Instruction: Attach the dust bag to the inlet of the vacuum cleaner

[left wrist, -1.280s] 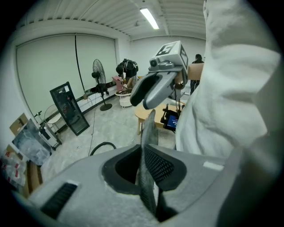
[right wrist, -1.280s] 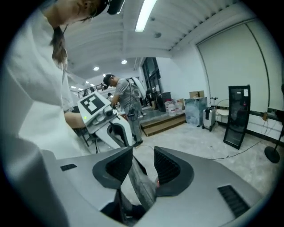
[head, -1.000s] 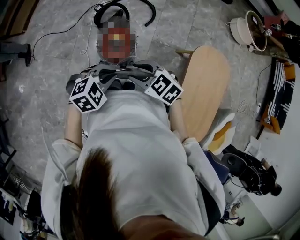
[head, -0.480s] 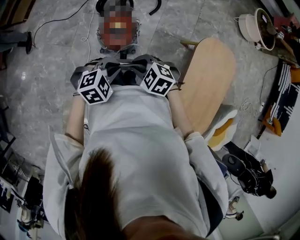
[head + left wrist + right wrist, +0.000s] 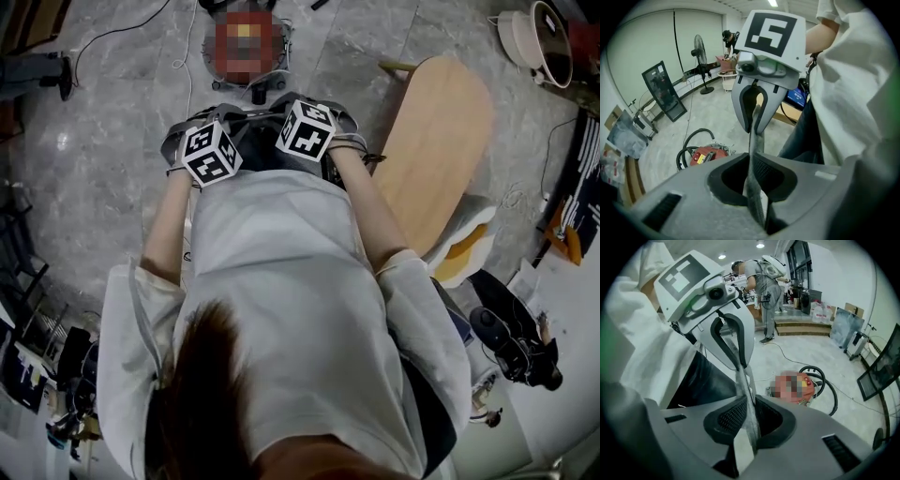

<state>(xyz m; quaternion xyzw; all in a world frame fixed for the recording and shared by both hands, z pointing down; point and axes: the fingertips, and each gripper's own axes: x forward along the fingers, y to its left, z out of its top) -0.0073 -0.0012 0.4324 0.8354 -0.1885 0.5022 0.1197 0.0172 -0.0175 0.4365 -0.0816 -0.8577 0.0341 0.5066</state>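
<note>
Grey marbled floor [image 5: 103,122]; red vacuum cleaner [image 5: 707,155] on it at 12 o'clock, black hose [image 5: 697,131] coiled beside; thin cable [image 5: 112,42] at 11 o'clock.

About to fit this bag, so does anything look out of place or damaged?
Nothing looks spilled or broken. The thin grey fabric dust bag is pinched by the left gripper and right gripper; the red vacuum cleaner sits on the floor, its black hose looped beside it.

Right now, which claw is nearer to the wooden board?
Right. In the head view the right claw sits on the side towards the board; the left claw is beyond it, farther away.
</note>
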